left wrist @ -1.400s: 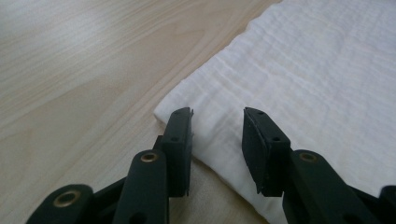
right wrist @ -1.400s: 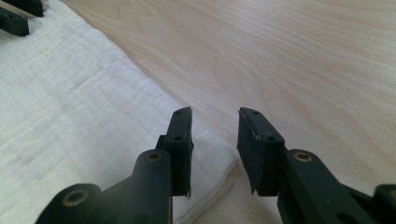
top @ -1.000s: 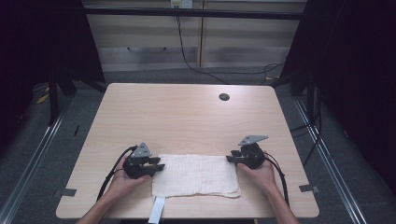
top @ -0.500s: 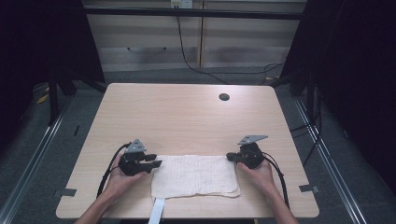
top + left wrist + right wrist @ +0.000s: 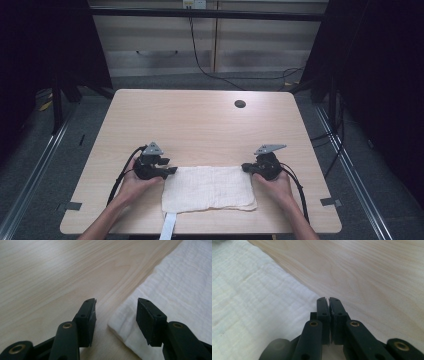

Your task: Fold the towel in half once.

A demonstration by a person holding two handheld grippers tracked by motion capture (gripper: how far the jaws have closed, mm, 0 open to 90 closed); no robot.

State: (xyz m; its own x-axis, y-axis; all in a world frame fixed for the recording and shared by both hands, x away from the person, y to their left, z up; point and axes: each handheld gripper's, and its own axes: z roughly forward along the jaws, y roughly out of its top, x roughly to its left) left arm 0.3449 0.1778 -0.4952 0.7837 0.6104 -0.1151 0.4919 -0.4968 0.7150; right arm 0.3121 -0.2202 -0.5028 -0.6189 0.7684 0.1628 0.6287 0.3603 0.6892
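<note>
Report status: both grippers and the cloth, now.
Left gripper open, fingers straddling the white cloth's corner. Right gripper shut at the cloth's far right corner; grip on fabric unclear. Cloth folded flat on table. Nothing in the way.

A light wood-grain table [image 5: 200, 120] w/ rounded corners stands on grey floor; a dark round grommet hole [image 5: 240, 104] sits near its far edge, right of centre. Behind it, pale cabinets [image 5: 210, 35] w/ a black cable [image 5: 197, 50] hanging down the front. Metal rails [image 5: 35, 165] flank both sides.
</note>
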